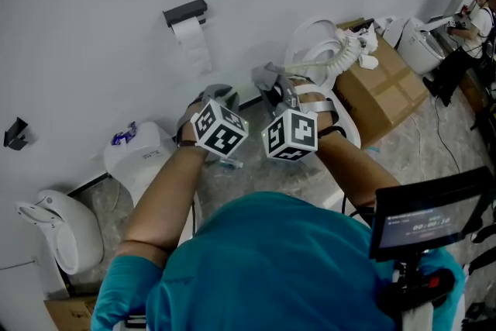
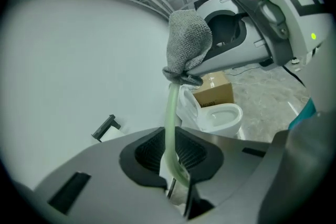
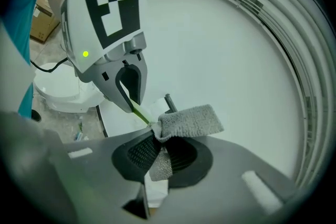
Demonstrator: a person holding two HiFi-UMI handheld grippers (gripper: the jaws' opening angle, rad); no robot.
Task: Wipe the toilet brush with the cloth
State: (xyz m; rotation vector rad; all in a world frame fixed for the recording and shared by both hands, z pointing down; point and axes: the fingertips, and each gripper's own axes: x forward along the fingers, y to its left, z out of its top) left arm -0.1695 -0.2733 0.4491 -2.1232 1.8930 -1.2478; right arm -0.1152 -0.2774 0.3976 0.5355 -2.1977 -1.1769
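The toilet brush has a pale green handle (image 2: 169,118) and a white bristle head (image 1: 359,39) that reaches toward the raised toilet seat. My left gripper (image 2: 177,186) is shut on the handle's near end. A grey cloth (image 2: 186,44) is wrapped round the handle higher up, and my right gripper (image 3: 155,165) is shut on it. In the right gripper view the cloth (image 3: 191,120) bunches just past the jaws, with the left gripper (image 3: 128,86) and the green handle (image 3: 139,113) behind it. In the head view both grippers meet at the cloth (image 1: 267,77), the left gripper (image 1: 225,97) beside the right gripper (image 1: 277,93).
A white toilet (image 1: 345,120) with its lid up stands straight ahead, and a cardboard box (image 1: 387,85) sits to its right. A paper roll holder (image 1: 186,12) is on the wall. A white bin (image 1: 143,155) and another white fixture (image 1: 58,232) stand left. A screen (image 1: 426,217) is near right.
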